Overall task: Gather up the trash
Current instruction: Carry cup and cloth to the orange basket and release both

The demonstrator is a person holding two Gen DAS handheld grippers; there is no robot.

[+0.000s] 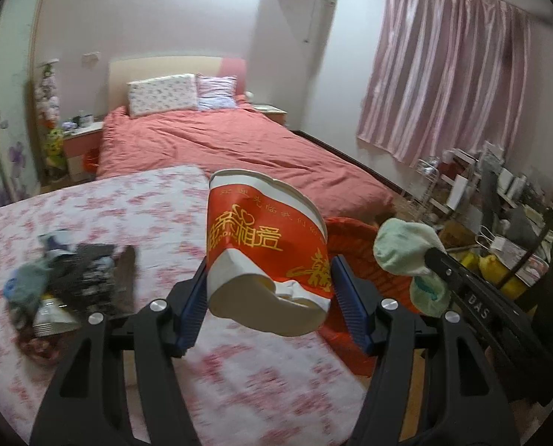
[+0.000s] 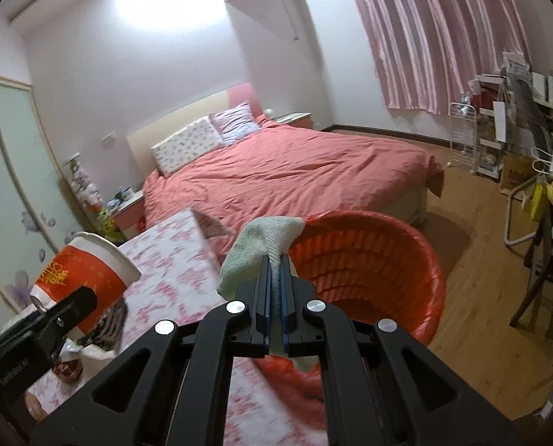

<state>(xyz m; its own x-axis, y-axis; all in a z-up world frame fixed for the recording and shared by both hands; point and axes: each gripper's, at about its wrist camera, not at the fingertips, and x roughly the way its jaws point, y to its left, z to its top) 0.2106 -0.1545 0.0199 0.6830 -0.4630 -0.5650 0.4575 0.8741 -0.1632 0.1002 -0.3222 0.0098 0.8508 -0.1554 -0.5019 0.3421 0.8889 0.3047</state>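
In a bedroom with a red-covered bed [image 1: 220, 141] and pink curtains [image 1: 443, 74], the left gripper [image 1: 269, 278] pinched a crushed red-and-white paper cup [image 1: 265, 245] above a floral tablecloth [image 1: 109, 204], while the right gripper [image 2: 275, 271], jaws pressed together, clamped a pale green sock [image 2: 254, 249] beside a red basket [image 2: 388, 260].

Right gripper [image 2: 275, 271] at bottom centre, jaws clamped tight on a pale green sock [image 2: 256, 251] that flops up and left. Just behind it, centre-right, sits the red basket [image 2: 406, 260] on the wood floor. At lower left, the left gripper [image 2: 64, 306] grips a red-and-white paper cup [image 2: 79, 275] over the floral-covered table [image 2: 165, 271]. Pink bed [image 2: 295, 171] fills mid-frame.
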